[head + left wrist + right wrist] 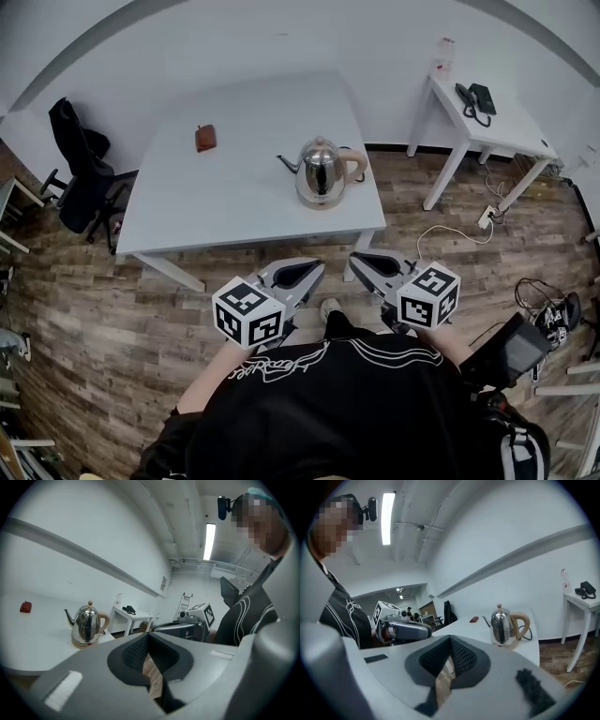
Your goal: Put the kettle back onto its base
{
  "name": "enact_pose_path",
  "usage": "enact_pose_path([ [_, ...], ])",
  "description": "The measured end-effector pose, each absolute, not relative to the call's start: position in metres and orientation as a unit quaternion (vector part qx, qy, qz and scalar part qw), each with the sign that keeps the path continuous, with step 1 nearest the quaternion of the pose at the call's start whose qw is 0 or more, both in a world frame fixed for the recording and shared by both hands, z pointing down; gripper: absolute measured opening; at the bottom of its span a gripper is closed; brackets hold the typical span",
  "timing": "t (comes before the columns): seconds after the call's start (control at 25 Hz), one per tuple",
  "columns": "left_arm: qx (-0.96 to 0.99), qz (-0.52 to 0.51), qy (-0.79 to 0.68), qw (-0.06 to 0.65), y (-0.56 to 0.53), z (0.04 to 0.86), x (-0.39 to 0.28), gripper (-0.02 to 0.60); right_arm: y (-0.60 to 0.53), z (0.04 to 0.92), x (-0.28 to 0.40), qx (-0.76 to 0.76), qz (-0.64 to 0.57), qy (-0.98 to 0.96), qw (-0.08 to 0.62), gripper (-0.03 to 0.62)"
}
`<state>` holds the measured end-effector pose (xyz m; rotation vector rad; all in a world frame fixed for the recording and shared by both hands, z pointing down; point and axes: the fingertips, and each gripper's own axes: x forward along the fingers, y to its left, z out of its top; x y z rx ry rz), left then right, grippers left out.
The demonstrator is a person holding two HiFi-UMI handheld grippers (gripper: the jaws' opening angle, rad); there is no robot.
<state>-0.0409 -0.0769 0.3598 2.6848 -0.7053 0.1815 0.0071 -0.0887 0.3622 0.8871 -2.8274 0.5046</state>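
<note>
A shiny steel kettle (322, 169) with a tan handle stands upright on its round base (320, 199) near the front right corner of the white table (216, 206). It also shows in the left gripper view as the kettle (88, 625) and in the right gripper view as the kettle (504, 626). My left gripper (314, 269) and right gripper (359, 260) hover side by side in front of the table edge, close to my body. Both are shut and hold nothing. Each is well short of the kettle. The left gripper (149, 639) and right gripper (450, 641) show their pads pressed together.
A small reddish-brown object (205, 138) lies further back on the table. A black chair (82, 173) stands at the left. A small white side table (514, 141) with a phone (476, 98) stands at the right, with cables (487, 217) on the wooden floor.
</note>
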Motion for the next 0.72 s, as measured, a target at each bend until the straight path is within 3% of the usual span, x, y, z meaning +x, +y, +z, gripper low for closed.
enact_pose_path([
  [0.72,0.954,0.055,-0.226,0.189,-0.07,0.35,-0.032,0.006,-0.077,0.357,0.014,0.303,0.171,-0.936,0.062,0.006],
])
